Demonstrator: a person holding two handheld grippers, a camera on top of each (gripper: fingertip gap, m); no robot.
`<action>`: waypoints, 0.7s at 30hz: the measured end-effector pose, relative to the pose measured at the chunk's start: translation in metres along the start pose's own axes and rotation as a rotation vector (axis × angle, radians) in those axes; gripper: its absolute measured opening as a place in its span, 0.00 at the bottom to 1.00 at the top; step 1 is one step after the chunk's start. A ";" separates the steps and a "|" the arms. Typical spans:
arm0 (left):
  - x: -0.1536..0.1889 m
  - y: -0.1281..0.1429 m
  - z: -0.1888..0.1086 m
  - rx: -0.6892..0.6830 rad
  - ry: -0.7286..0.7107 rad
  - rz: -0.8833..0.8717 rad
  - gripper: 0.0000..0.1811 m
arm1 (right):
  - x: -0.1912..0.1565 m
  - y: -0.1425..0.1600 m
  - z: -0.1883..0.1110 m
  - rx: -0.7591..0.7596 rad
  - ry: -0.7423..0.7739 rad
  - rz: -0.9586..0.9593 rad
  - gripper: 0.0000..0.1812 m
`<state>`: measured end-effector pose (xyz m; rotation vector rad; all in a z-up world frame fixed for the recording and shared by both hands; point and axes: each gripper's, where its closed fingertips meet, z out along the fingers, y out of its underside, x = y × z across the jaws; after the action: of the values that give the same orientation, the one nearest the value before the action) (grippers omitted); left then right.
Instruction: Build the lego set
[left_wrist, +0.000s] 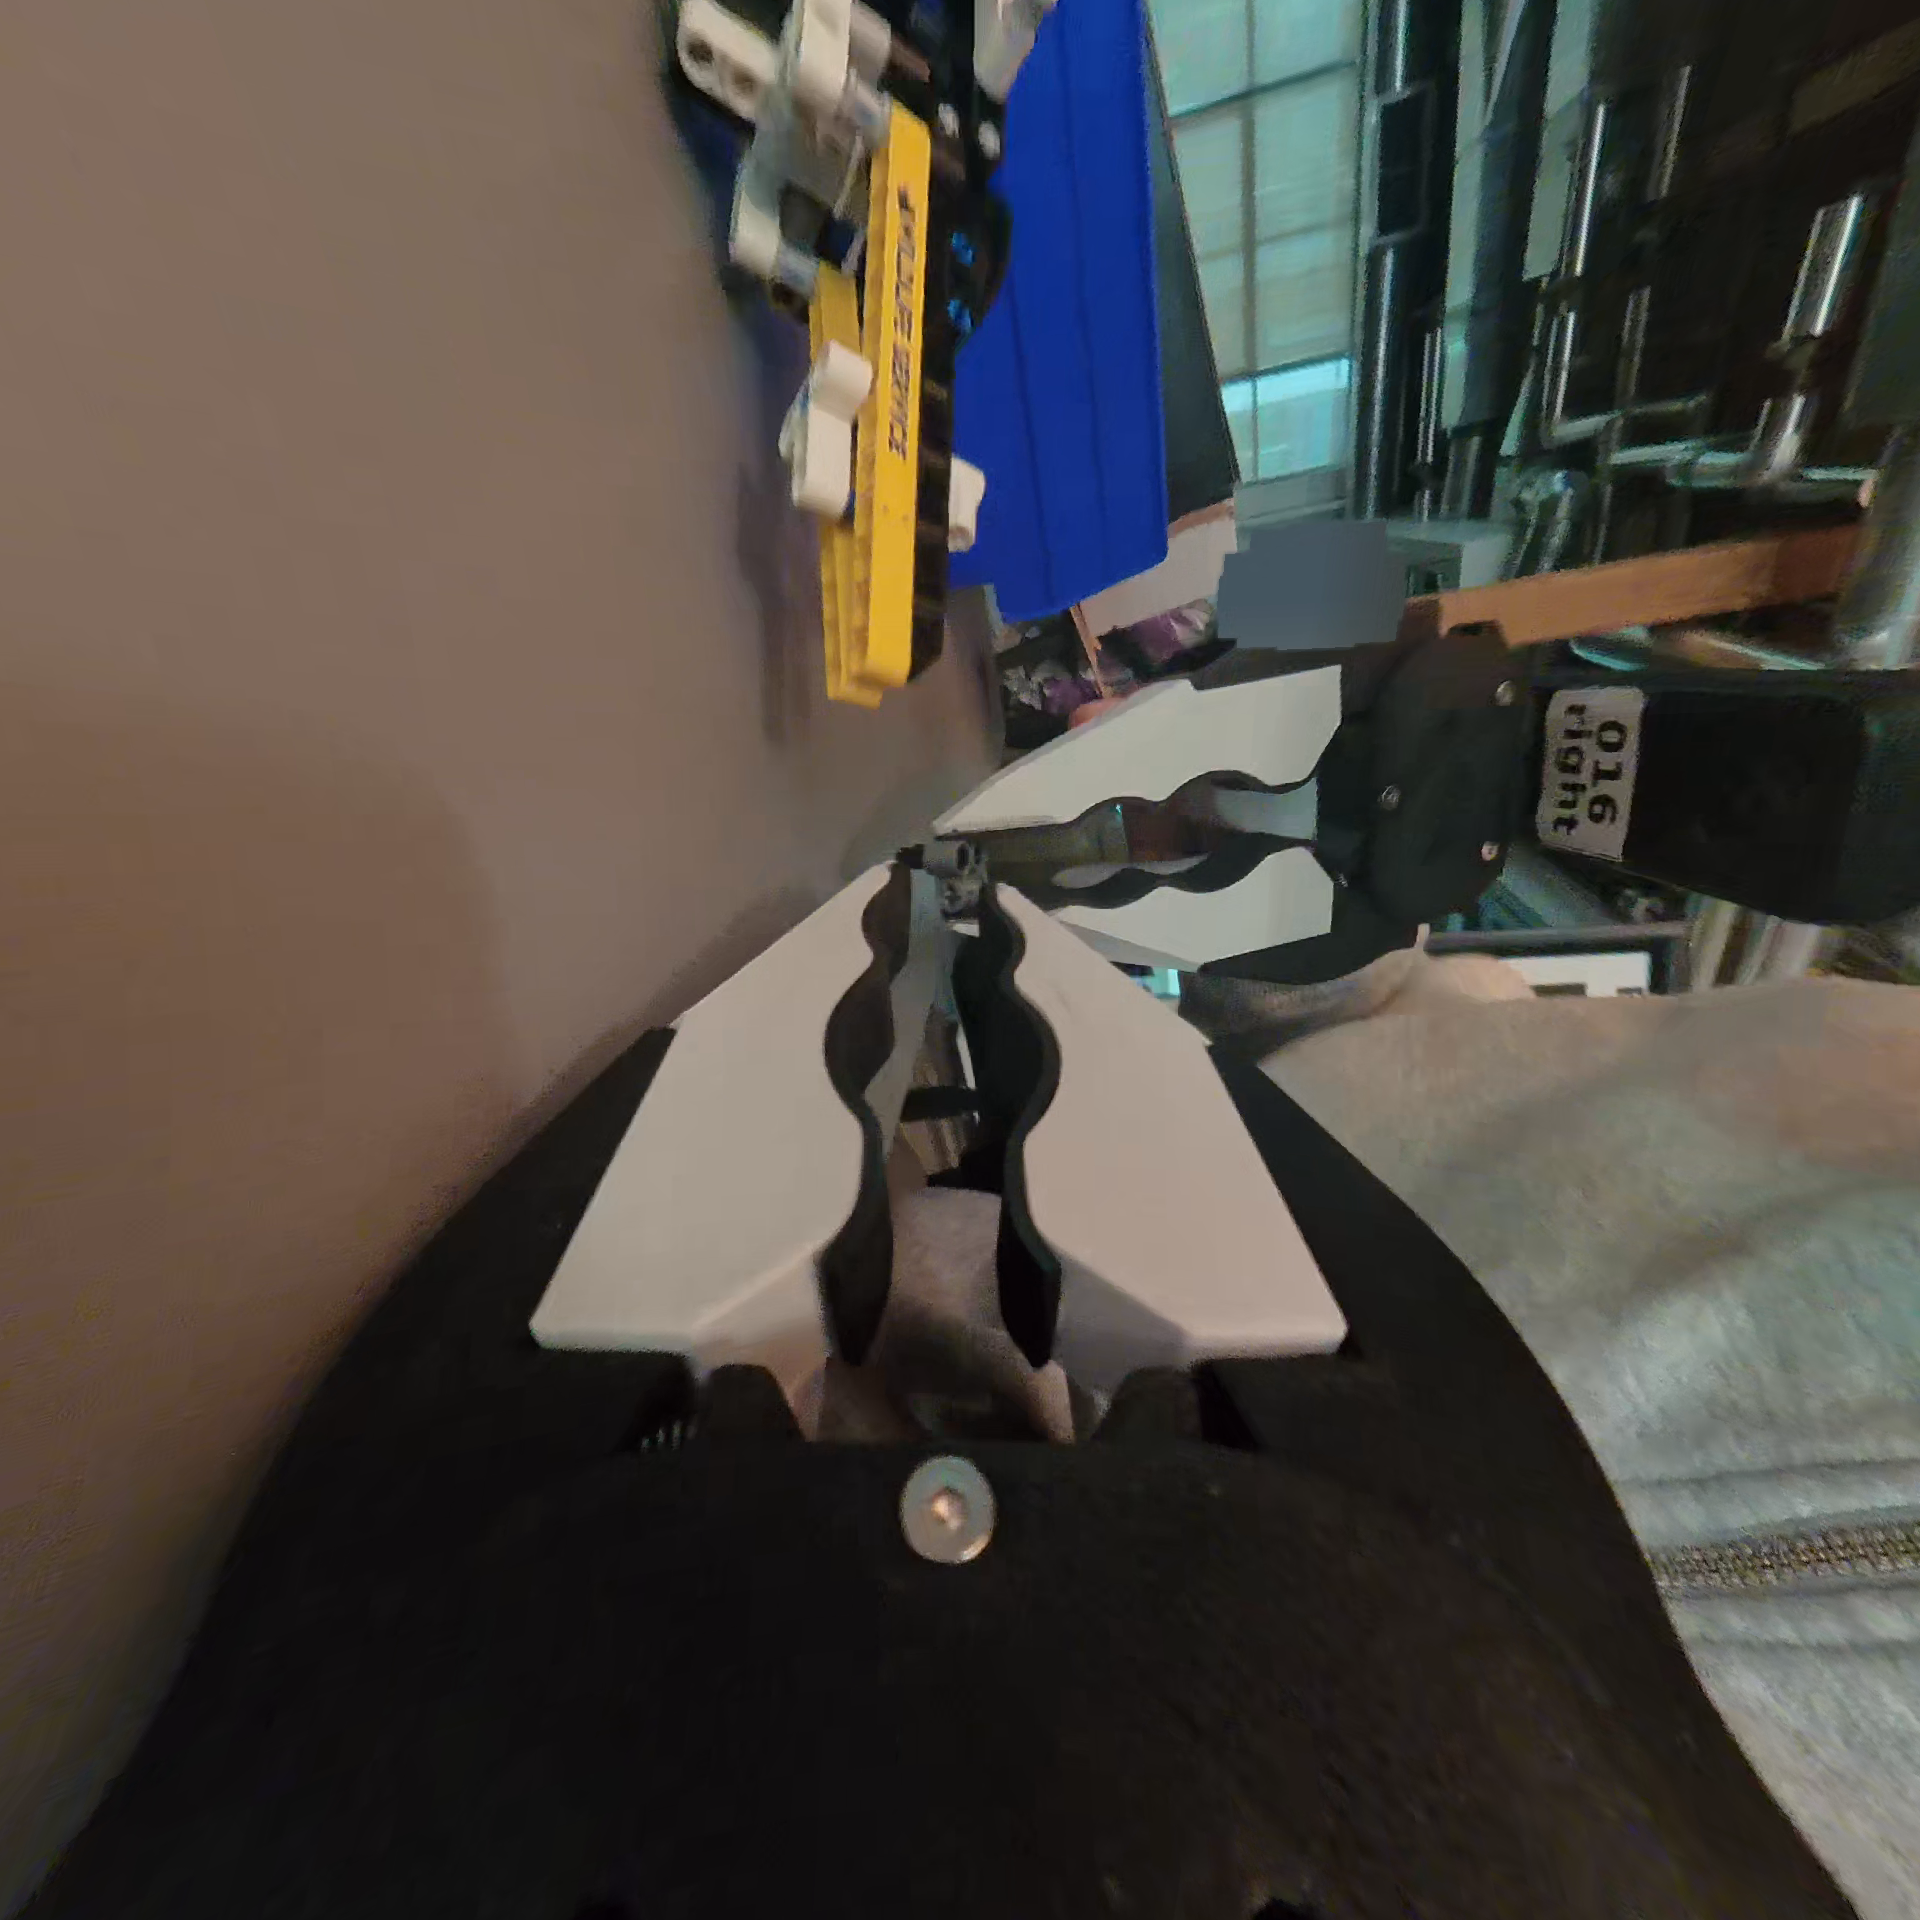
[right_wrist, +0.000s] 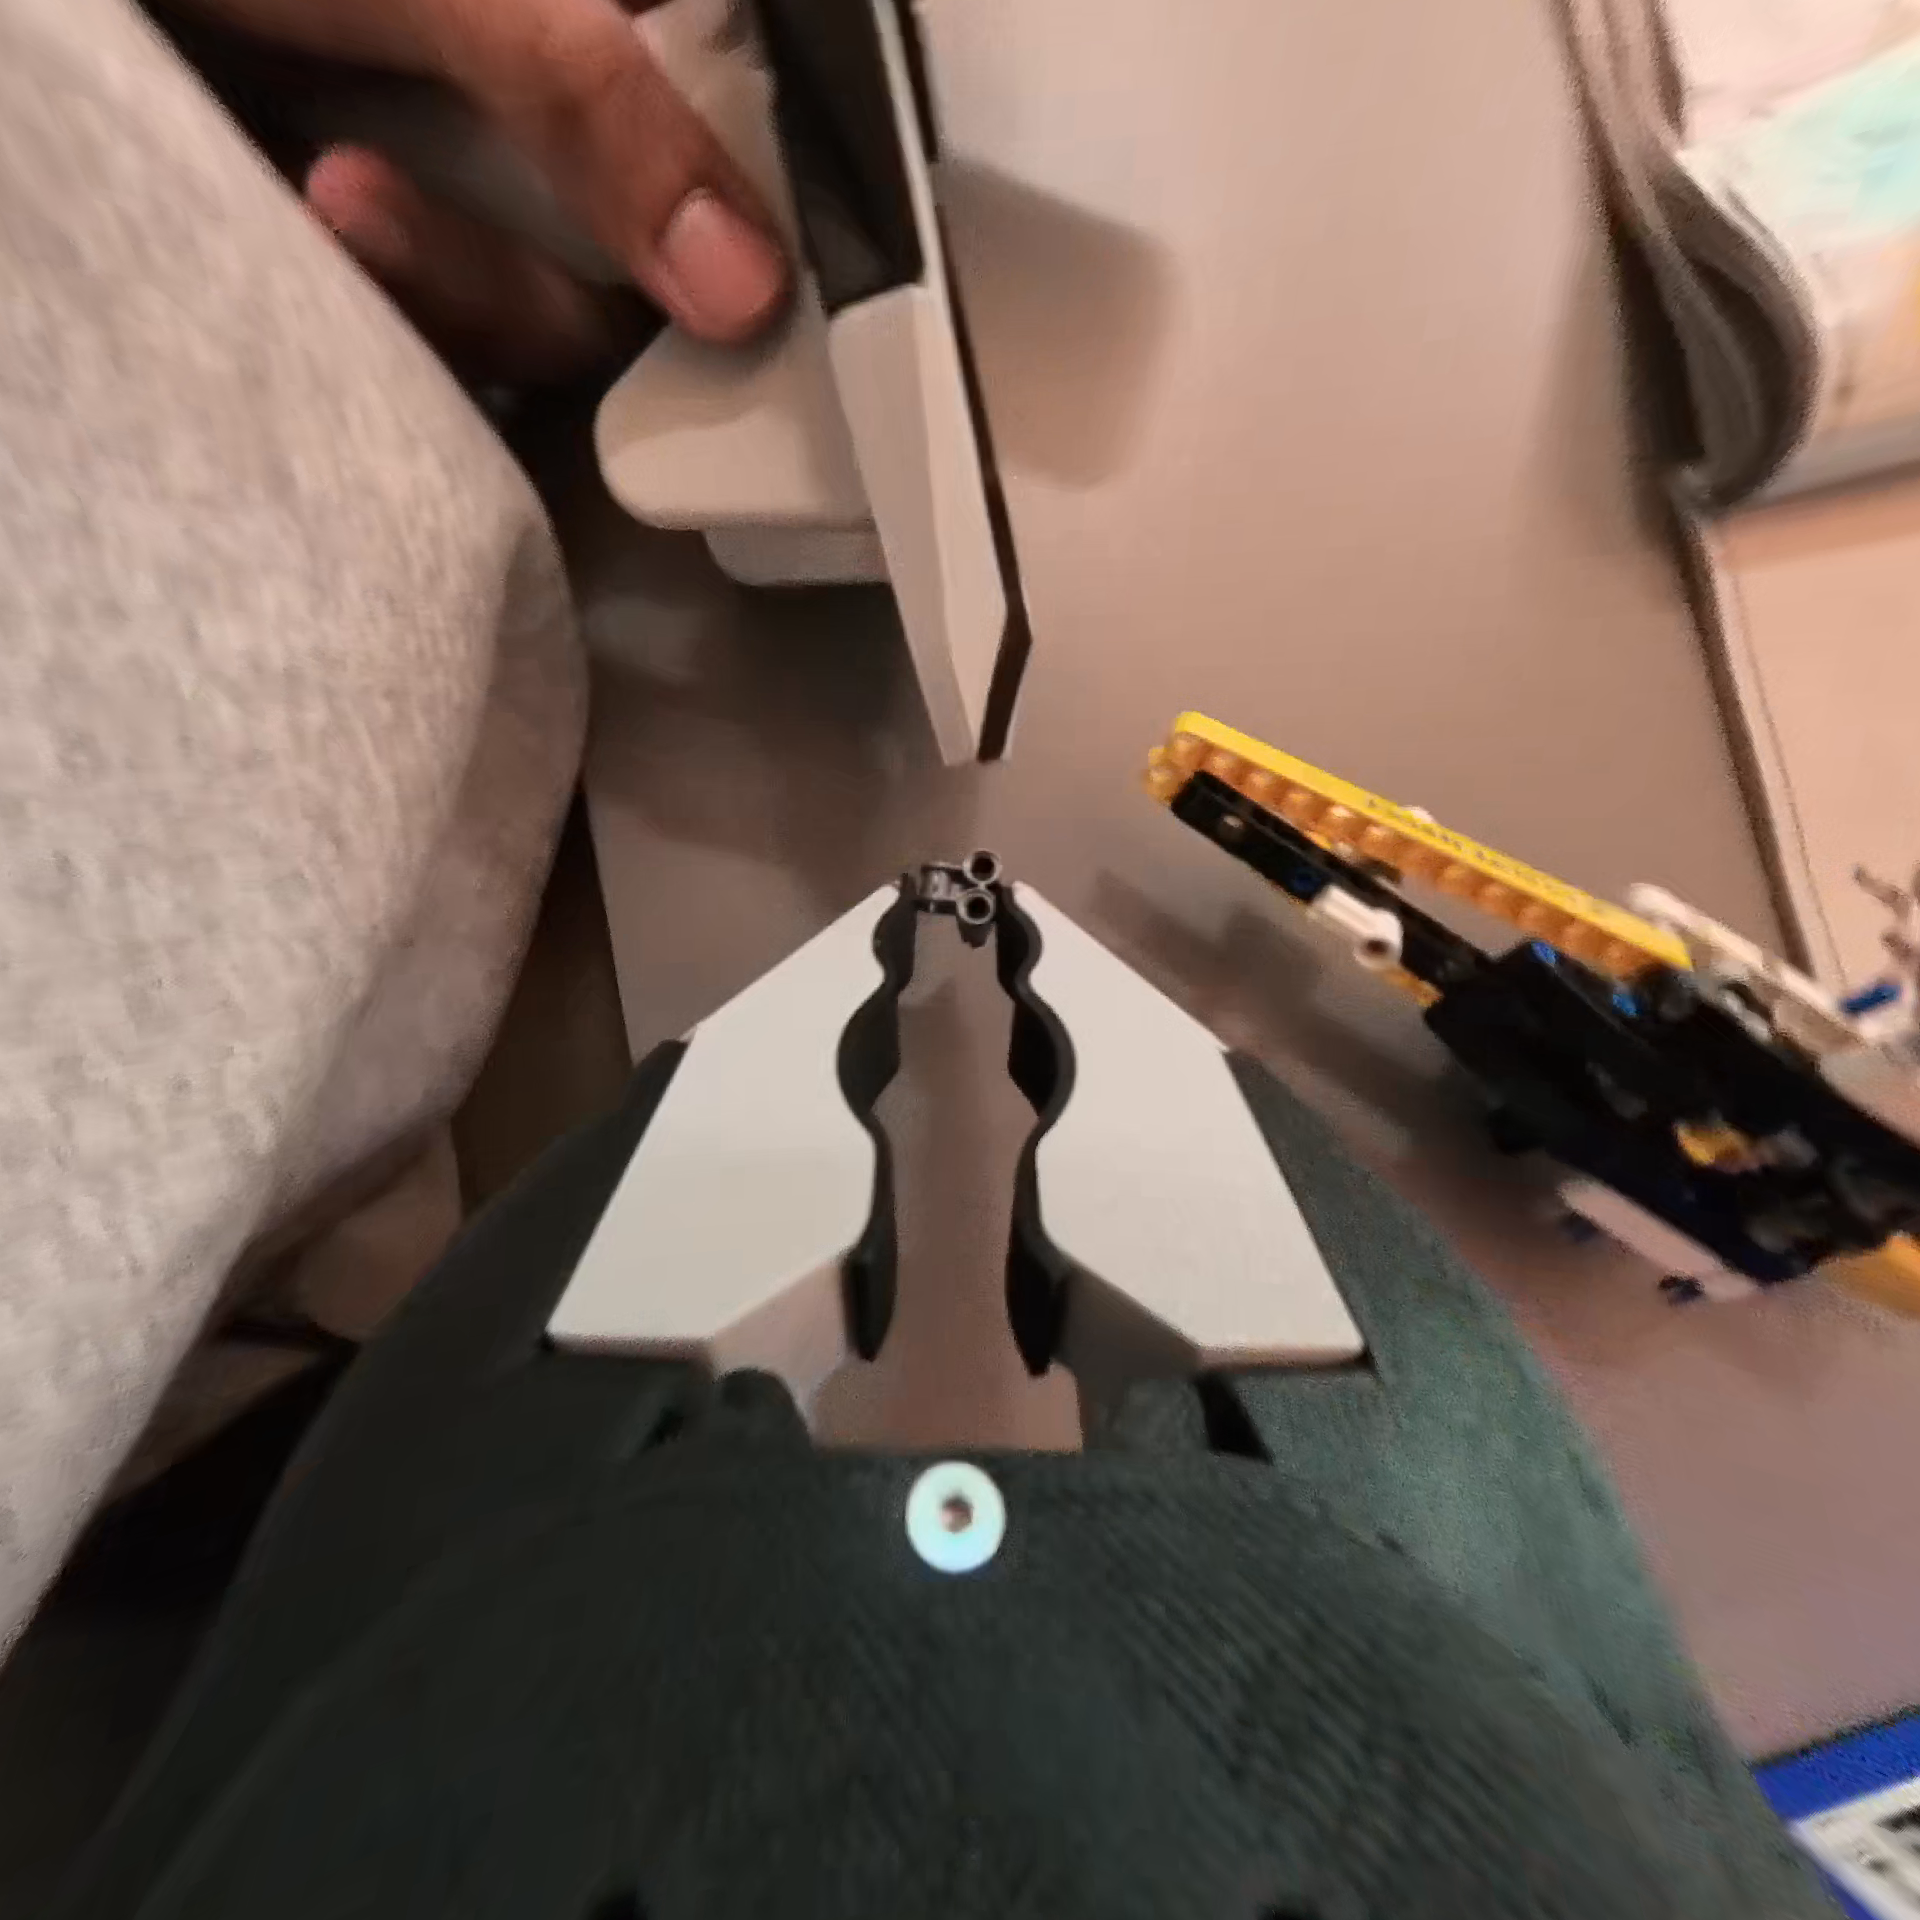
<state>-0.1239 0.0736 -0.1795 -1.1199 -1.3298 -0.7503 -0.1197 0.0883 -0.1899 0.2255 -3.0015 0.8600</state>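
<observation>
The left gripper (left_wrist: 951, 883) and right gripper (right_wrist: 961, 902) each pinch what seems the same small grey connector (right_wrist: 971, 899) at their tips, above the table (right_wrist: 1299, 520), the yellow-and-black lego model (right_wrist: 1507, 997) lying beyond.

Dim, warm indoor light with motion blur and fisheye bending

Both views smear toward their edges; the lego model (right_wrist: 1558, 997) and the grey sleeve (right_wrist: 229, 644) are soft. Windows (left_wrist: 1278, 291) glow cool behind. Soft shadows lie on the desk (left_wrist: 312, 623); the fingers (left_wrist: 727, 1122) stay fairly sharp.
</observation>
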 end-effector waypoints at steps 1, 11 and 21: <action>-0.002 -0.006 -0.003 0.020 -0.022 0.019 0.08 | 0.003 0.000 -0.001 0.029 0.022 0.054 0.08; -0.015 -0.039 0.011 -0.028 -0.294 0.407 0.26 | 0.031 0.017 -0.016 0.243 0.316 0.404 0.08; -0.006 -0.042 0.011 0.058 -0.020 0.002 0.08 | 0.031 0.013 -0.031 0.426 0.384 0.500 0.08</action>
<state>-0.1672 0.0689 -0.1788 -1.0850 -1.3590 -0.6965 -0.1532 0.1112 -0.1683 -0.6421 -2.5076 1.3847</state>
